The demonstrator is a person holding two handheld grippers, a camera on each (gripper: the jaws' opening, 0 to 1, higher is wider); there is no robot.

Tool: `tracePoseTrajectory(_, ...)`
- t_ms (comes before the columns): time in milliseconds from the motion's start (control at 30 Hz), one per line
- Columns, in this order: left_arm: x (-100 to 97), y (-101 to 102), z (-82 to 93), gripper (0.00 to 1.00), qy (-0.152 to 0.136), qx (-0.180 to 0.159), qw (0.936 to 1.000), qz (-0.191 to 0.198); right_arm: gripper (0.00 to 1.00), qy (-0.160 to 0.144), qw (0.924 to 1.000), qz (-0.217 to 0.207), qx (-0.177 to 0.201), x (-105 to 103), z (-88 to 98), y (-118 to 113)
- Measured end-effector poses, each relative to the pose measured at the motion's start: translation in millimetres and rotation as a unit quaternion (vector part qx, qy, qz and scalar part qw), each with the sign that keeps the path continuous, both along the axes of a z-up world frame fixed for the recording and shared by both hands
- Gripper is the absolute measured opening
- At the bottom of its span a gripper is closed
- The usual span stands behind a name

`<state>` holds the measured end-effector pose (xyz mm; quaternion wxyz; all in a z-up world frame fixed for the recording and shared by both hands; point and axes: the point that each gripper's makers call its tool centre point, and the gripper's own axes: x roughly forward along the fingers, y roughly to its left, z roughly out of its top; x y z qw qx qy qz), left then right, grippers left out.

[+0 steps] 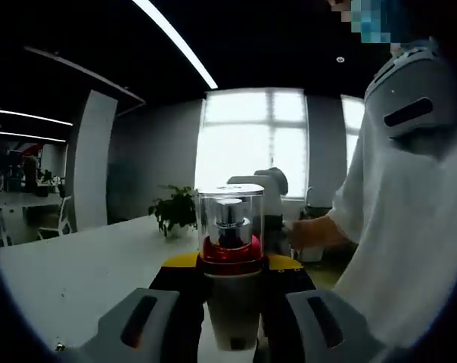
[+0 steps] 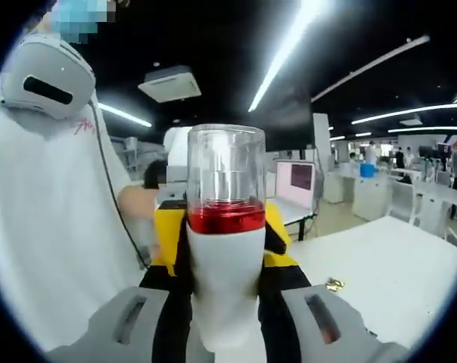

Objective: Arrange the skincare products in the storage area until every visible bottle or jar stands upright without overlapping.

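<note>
Bottle (image 1: 231, 287) upright between left jaws, clear cap on top

White table (image 1: 77, 272), potted plant (image 1: 175, 209) at far edge, small gold bit (image 2: 334, 285) on top.

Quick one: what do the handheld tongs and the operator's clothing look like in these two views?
Both tongs look alike: the left tongs and right tongs have rounded light-grey jaw shells, each with a dark oval slot, black inner faces and yellow pads further forward. The person wears a loose white short-sleeved shirt with a small red mark and a light-grey headset with a dark slot; a thin black cable hangs down.
</note>
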<state>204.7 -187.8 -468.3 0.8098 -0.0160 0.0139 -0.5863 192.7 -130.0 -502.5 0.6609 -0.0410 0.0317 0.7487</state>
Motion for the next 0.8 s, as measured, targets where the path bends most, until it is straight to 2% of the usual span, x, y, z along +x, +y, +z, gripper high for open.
tracePoseTrajectory(67,-3.6,-3,-0.1,0.24,-0.007,0.001,0.9998,-0.017,0.32,-0.002,1.0000,0.008,0.003,-5,0.1,-3)
tracePoseTrajectory(133,-5.2,-6,0.1,0.24,-0.001,-0.009,0.9991,-0.041,0.31,0.005,0.9999,0.013,0.009,-8,1.3,-6)
tracePoseTrajectory(300,-1.2,-11,-3.0,0.24,0.001,-0.023,0.9980,-0.058,0.31,0.009,0.9996,-0.003,0.025,-9,1.8,-14)
tracePoseTrajectory(533,-3.7,-35,-17.5,0.25,0.003,0.017,0.9972,-0.072,0.31,0.000,0.9989,-0.041,0.023,-6,-10.4,-31)
tracePoseTrajectory(667,-5.1,-45,-31.9,0.25,-0.011,0.066,0.9950,-0.074,0.31,-0.026,0.9977,-0.062,-0.007,-2,-24.1,-39)
tracePoseTrajectory(800,-5.0,-51,-40.3,0.25,-0.004,0.075,0.9934,-0.087,0.32,-0.025,0.9972,-0.068,-0.019,-2,-37.1,-43)
